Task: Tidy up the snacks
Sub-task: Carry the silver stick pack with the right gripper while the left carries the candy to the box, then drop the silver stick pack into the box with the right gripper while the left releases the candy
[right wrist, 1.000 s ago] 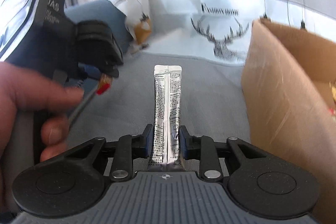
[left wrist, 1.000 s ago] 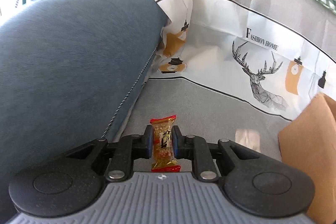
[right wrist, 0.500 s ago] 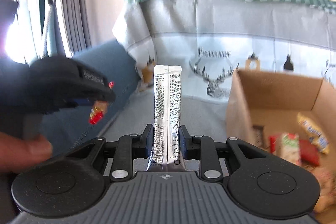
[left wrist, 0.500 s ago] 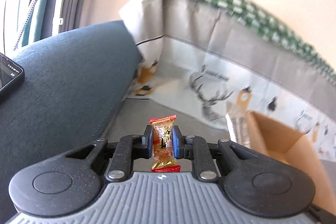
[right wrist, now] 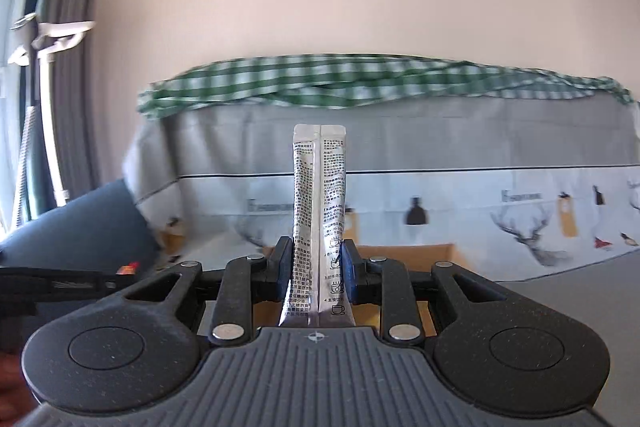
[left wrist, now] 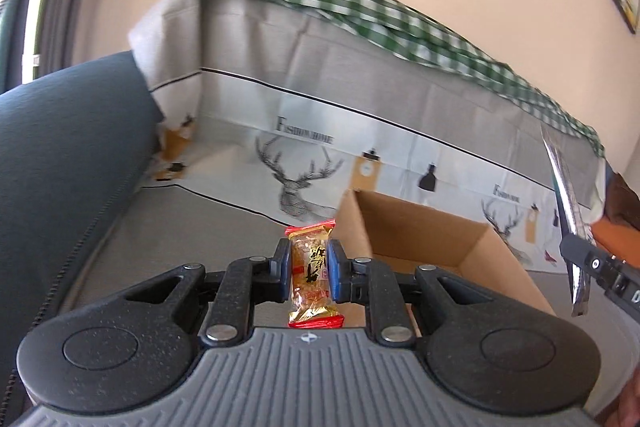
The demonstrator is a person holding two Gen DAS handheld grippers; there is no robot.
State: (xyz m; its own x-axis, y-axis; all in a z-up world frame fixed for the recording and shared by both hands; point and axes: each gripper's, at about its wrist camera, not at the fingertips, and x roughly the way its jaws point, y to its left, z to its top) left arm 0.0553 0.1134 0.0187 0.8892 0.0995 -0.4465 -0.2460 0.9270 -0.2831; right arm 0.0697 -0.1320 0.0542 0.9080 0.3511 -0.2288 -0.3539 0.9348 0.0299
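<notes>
Snacks are held two at a time right now, so the job looks mid-way at best. A small candy (left wrist: 311, 277) in a crinkly clear-gold wrapper with red twisted ends is pinched between the blue pads of the left gripper (left wrist: 307, 269), jaws closed down to the candy's width. A long silver foil stick pack (right wrist: 318, 227), flat, shiny and covered in tiny black print, is clamped near its lower end by the right gripper (right wrist: 316, 273) and stands upright, jaws likewise narrowed onto it. Neither item has been dropped off yet.

Just past the candy, an open cardboard box (left wrist: 420, 227) is seen, plain brown corrugated with square walls. It's presumably where the snacks get sorted, though that's a guess. Nothing can be made out inside it from the left view, and in the right wrist view only a strip of its rim shows behind the fingers. So what's left, as far as can be judged: both held items need to be carried over the box and let go. Whether more snacks are waiting elsewhere can't be told.

Further out, the box is set on a sofa draped in a grey-and-white cover (left wrist: 360, 131), smooth cloth printed with deer heads and lanterns. A green checked cloth (right wrist: 360, 79) is bunched along the top of the backrest, and a dark blue woven cushion (left wrist: 60, 155) sits at the left. Behind it all, a plain matte wall.
</notes>
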